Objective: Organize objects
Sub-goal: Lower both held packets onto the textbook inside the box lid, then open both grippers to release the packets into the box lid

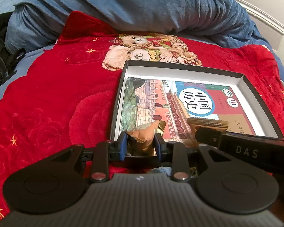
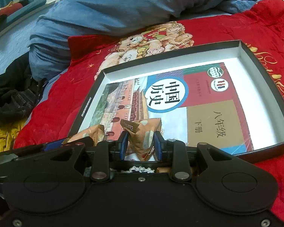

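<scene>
Both grippers are busy rn. Left gripper (image 1: 140,141), bottom center of its view, is pinching an orange snack packet (image 1: 142,136) right at the near edge of the black box (image 1: 179,66). Right gripper (image 2: 140,141), also bottom center, is clamped on a second snack packet (image 2: 142,132) over the box's near end.

The box sits open on the red blanket (image 1: 47,94), right of center, w/ a history textbook (image 2: 179,98) lying flat inside already, so that part looks done imo.

What's left: both packets need dropping in on top of the book. Can't tell if more stuff is waiting outside the frames. Blue duvet (image 1: 123,5) is bunched up top.
</scene>
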`<state>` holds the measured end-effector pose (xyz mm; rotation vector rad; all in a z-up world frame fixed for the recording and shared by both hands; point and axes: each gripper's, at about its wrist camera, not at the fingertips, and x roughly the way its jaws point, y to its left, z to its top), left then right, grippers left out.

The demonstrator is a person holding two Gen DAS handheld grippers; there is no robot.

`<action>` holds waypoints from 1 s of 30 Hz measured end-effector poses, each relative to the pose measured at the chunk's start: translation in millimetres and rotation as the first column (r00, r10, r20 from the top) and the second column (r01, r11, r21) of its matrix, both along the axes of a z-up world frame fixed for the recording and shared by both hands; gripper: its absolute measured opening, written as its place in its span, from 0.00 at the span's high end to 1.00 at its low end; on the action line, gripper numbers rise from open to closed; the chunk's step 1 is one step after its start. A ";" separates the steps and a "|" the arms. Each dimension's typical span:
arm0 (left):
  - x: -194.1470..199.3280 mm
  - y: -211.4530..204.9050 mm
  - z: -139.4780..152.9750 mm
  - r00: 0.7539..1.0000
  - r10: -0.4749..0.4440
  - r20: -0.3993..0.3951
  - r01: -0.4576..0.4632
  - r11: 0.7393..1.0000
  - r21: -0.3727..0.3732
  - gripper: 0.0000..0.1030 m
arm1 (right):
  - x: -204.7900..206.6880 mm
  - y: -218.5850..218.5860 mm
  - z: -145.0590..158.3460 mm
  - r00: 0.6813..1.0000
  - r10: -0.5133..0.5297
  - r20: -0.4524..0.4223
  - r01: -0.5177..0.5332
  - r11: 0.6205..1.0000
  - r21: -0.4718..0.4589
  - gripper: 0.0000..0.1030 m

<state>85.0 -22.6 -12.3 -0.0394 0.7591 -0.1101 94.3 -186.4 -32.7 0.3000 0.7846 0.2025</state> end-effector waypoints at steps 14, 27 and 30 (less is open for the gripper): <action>-0.4 -1.8 1.0 1.000 -0.012 -0.007 0.012 1.000 -0.007 0.65 | 5.0 0.3 0.3 0.999 0.023 -0.037 -0.022 1.000 0.016 0.72; -2.1 -6.4 -2.2 1.000 -0.011 -0.015 0.011 1.000 0.002 0.53 | 4.0 3.2 -0.1 0.998 0.032 -0.044 -0.032 0.999 0.002 0.72; -2.2 -2.8 -1.7 1.000 0.002 -0.015 -0.002 1.000 -0.007 0.46 | 3.3 0.2 -0.1 0.999 0.026 -0.040 -0.025 0.999 0.022 0.71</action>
